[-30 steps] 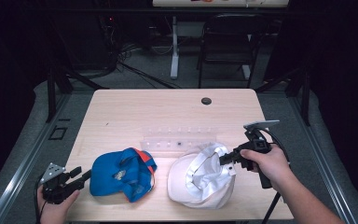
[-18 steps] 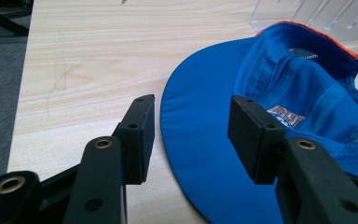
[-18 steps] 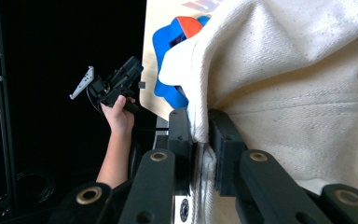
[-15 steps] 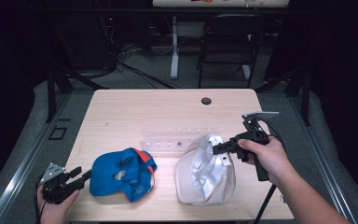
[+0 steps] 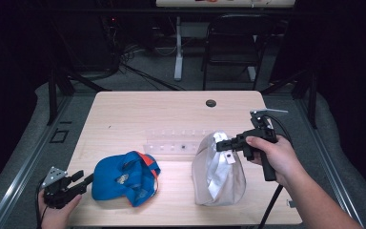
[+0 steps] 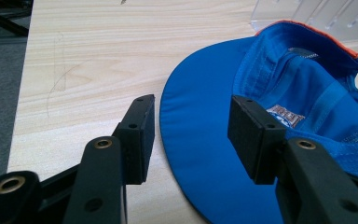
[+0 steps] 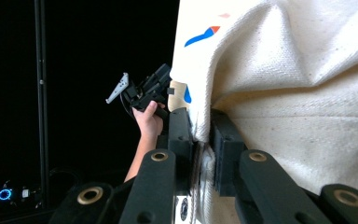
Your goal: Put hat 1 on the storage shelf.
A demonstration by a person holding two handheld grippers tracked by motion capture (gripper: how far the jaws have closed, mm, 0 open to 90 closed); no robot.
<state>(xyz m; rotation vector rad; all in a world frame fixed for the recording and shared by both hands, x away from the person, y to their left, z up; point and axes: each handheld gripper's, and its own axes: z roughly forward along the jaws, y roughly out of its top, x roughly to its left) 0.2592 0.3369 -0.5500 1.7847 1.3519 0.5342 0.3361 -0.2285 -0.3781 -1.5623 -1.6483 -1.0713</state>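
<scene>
Since a second earlier, the right gripper (image 5: 223, 144) had lifted the white cap (image 5: 218, 172), jaws pinching its edge so it hung upright. Beside the blue cap (image 5: 125, 177), the left gripper (image 5: 83, 178) waited, jaws spread around the brim.

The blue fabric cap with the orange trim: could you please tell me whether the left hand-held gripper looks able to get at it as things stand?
Probably yes. The left hand-held gripper stands open, with the brim of the blue fabric cap with the orange trim already lying between its jaws, and nothing sits in the way.
</scene>
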